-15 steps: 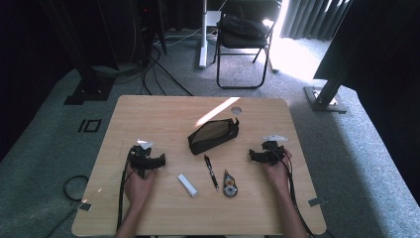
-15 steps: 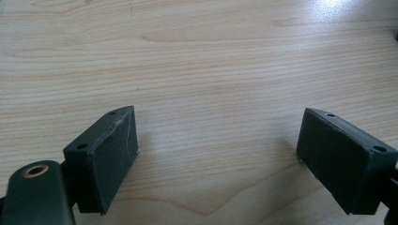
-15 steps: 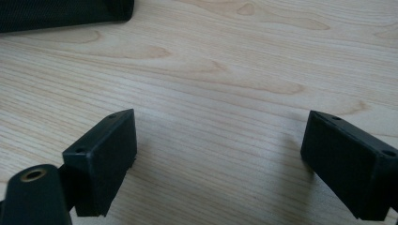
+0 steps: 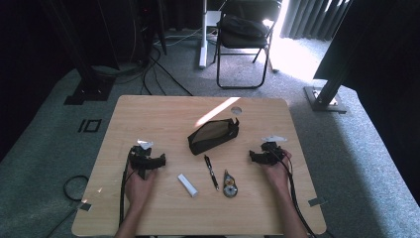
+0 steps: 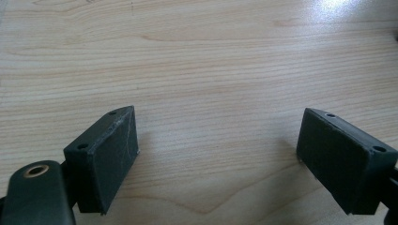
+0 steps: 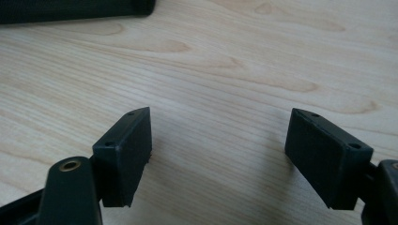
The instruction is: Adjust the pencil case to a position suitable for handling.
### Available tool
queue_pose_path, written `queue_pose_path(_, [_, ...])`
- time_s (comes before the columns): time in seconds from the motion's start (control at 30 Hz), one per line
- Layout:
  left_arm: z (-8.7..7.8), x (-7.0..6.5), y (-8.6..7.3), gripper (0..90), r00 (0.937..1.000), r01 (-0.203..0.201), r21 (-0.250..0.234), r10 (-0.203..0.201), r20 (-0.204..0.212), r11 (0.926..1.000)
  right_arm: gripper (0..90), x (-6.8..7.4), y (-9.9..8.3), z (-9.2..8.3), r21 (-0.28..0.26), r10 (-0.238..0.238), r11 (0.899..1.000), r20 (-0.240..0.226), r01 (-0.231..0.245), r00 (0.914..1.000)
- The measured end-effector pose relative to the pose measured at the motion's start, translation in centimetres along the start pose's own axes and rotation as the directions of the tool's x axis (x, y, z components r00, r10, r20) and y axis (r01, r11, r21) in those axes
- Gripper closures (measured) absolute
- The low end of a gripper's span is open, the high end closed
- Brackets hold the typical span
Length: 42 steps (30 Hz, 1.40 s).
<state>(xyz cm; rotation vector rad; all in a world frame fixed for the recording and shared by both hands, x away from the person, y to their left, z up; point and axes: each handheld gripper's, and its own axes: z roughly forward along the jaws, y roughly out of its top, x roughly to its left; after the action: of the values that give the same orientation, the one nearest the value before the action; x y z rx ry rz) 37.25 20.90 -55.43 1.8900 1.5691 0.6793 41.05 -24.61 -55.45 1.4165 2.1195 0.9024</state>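
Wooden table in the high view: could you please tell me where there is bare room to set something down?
Free: the far strip beyond the black zipped pouch, and the near edge. Crowded: the middle, with white eraser block, black pen and round tape dispenser.

In the high view the person's forearms are cut off by the bottom edge, and the near edge of the table [image 4: 99,225] partly runs out of frame there too. The small round item [image 4: 229,184] beside the pen [image 4: 211,172] is too small to identify. In the right gripper view the black pouch [image 6: 70,9] is clipped by the top edge, leaving a dark strip. In the left gripper view the right-hand pad [image 5: 347,161] runs off the picture's right edge.
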Motion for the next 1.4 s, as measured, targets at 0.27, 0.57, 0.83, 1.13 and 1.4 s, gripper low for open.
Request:
queue_pose_path(0.27, [0.0,0.0,0.0,13.3,1.0000,0.000,0.000,0.000,0.000,1.0000,25.9,0.5,1.2,-1.9,-0.091,-0.006,0.996,-0.027,0.003,0.9996])
queue_pose_path(0.57, [0.0,0.0,0.0,13.3,1.0000,0.000,0.001,0.000,-0.001,1.0000,33.9,1.0,2.0,-2.6,-0.107,-0.044,0.994,-0.055,0.038,0.9975])
queue_pose_path(0.83, [0.0,0.0,0.0,13.3,1.0000,-0.002,0.001,0.002,0.000,1.0000,34.1,1.6,3.2,-3.1,-0.133,-0.042,0.991,-0.057,0.034,0.9975])
queue_pose_path(1.13, [0.0,-0.1,0.0,13.3,1.0000,-0.004,0.000,0.004,0.001,1.0000,34.7,2.0,4.8,-3.5,-0.166,-0.056,0.985,-0.063,0.044,0.9965])
queue_pose_path(1.4, [0.0,-0.1,0.0,13.3,1.0000,-0.005,0.001,0.005,0.002,1.0000,33.8,2.2,6.0,-3.3,-0.185,-0.048,0.982,-0.077,0.033,0.9959])
